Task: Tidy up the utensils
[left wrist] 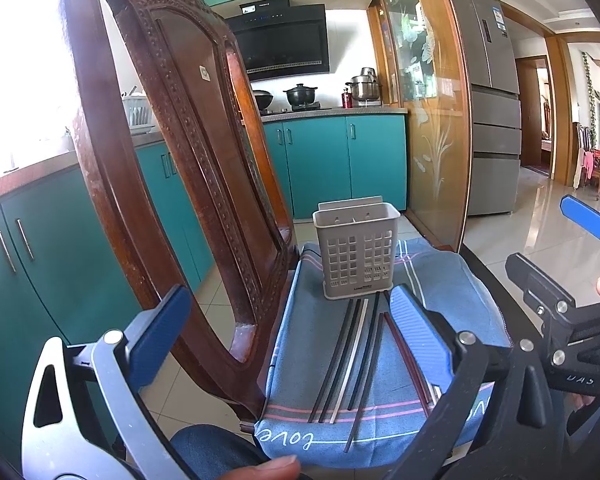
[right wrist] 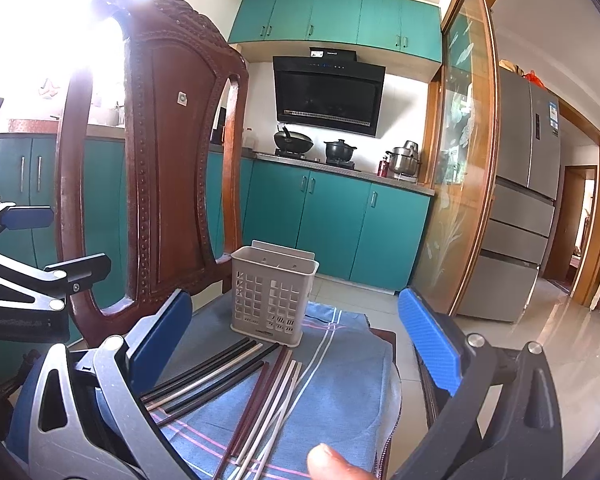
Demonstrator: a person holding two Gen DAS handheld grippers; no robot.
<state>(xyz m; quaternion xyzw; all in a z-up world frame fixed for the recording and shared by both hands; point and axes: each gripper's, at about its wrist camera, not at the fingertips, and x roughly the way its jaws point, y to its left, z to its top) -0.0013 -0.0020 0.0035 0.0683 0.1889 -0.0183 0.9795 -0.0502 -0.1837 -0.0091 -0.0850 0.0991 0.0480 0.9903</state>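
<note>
Chopsticks [left wrist: 356, 356]: loose on the blue cloth [left wrist: 440, 280] over the chair seat, lower centre, fanned for single picking; long axes run toward the holder.
Holder [left wrist: 356, 254]: upright, empty, just beyond their tips.
Left tool [left wrist: 288, 314]: jaws wide apart, empty.
Right tool [right wrist: 296, 328]: likewise spread, holding nothing.

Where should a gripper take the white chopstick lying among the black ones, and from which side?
Probably from above, on the near half of the white chopstick, jaws closing across its width. It lies flat on the blue cloth, pointing toward the holder, with black chopsticks close on both sides, so a narrow pinch near the spread-out near ends gives most clearance.
</note>
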